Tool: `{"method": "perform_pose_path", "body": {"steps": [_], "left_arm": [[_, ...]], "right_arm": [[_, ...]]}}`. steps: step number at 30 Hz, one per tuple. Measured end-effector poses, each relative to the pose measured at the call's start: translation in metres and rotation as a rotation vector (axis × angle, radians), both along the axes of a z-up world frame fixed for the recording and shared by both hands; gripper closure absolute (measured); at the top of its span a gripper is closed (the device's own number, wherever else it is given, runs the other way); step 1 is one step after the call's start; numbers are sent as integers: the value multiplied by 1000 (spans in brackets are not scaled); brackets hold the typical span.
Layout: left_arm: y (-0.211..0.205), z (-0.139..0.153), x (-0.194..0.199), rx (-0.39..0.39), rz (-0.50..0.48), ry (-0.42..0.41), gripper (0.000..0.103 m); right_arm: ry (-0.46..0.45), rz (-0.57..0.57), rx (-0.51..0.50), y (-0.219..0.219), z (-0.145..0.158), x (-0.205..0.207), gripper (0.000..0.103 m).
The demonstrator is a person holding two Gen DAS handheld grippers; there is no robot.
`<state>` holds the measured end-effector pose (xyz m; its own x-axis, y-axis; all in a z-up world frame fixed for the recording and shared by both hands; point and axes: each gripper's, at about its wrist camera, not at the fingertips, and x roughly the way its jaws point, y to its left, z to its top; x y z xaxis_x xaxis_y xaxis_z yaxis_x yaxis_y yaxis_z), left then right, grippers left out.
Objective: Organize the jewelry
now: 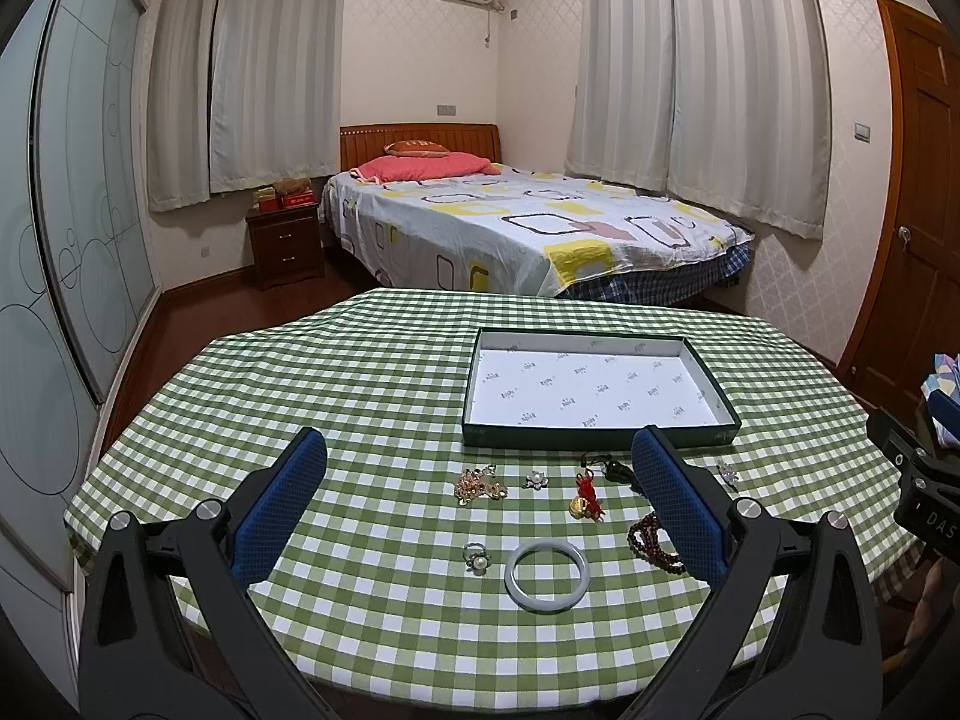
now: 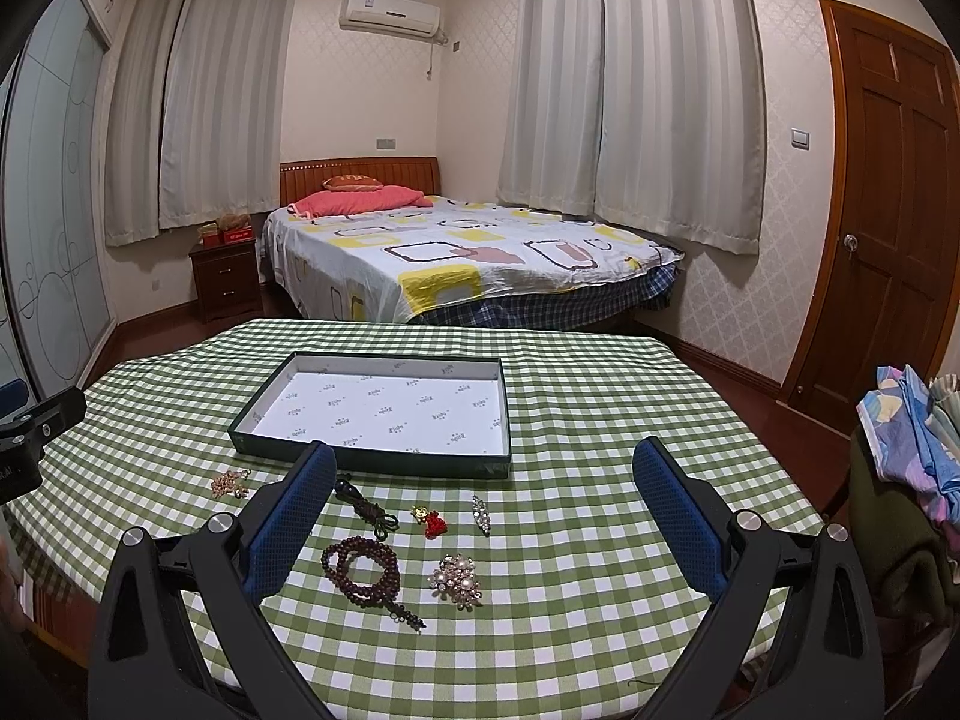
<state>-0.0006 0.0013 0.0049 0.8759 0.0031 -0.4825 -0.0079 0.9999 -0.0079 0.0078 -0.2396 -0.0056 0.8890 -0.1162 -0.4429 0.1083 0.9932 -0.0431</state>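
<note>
Brightness: I see an evenly lit room in both views, warm indoor light, slightly dim toward the floor.
Source: I cannot tell; the lamp is out of frame, and the curtains [image 2: 654, 90] are drawn.
Shadows: soft and short under the fingers [image 1: 282, 504] and along the inner walls of the tray [image 2: 372, 462].
Glare: small highlights on the white bangle [image 1: 544, 577]; nothing blown out.
Distortion: strong fisheye bending; the door [image 2: 894, 204] and the bench [image 1: 372, 372] edge curve, with black corners.
Focus: I get sharp jewelry; far walls slightly soft.
</note>
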Motion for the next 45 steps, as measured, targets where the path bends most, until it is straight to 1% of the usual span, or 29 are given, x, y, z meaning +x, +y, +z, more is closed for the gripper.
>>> {"method": "perform_pose_path", "body": {"steps": [28,30,40,45], "left_arm": [[-3,-3,-1,-1,-2,4,4],[-4,-4,-2,-1,-3,5,4],[2,-9,0,-2,-1,16,4],[11,-22,12,3,17,48,4]], "right_arm": [[-2,0,1,0,-1,-1,7],[-1,1,1,0,3,-2,7],[6,3,5,3,4,0,7],[22,10,15,1,-8,7,7]]}}
